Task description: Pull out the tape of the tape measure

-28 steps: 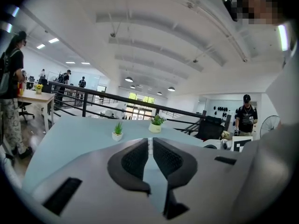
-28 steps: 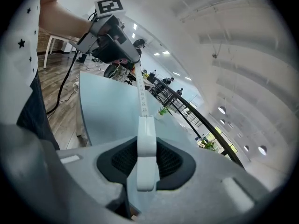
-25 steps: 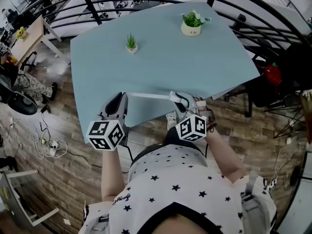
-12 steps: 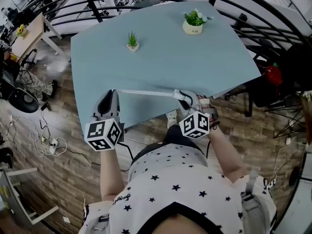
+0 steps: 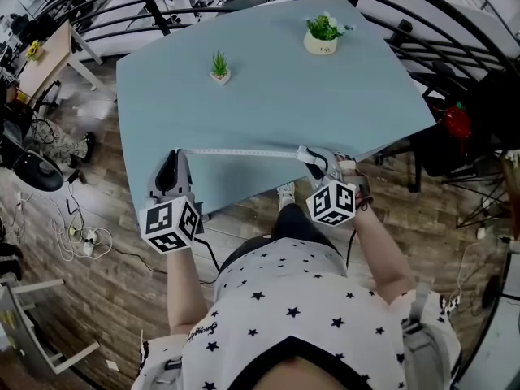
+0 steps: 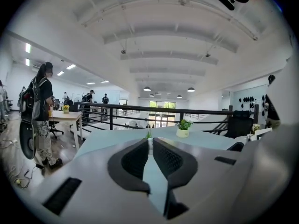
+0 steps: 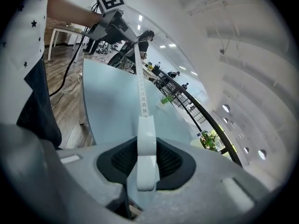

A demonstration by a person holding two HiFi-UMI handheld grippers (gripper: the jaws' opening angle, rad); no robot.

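Note:
My right gripper (image 5: 309, 156) is shut on the white case of the tape measure (image 5: 315, 162) over the near edge of the light blue table (image 5: 268, 96). In the right gripper view the case (image 7: 146, 160) sits between the dark pads. The tape (image 7: 141, 90) runs straight from it to my left gripper (image 7: 132, 40). In the head view the tape (image 5: 240, 152) stretches level between the two grippers. My left gripper (image 5: 179, 154) is shut on the tape's end; in its own view the jaws (image 6: 149, 144) stand almost together with a small white tip between them.
Two small potted plants stand on the table, one at the left (image 5: 219, 67) and one at the far right (image 5: 323, 35). A black railing (image 5: 162, 15) runs behind the table. Cables (image 5: 81, 242) lie on the wooden floor at the left. People stand by a desk (image 6: 65, 118).
My left gripper has moved to the left with the tape's end and the right gripper a little to the right, so the drawn-out tape is longer.

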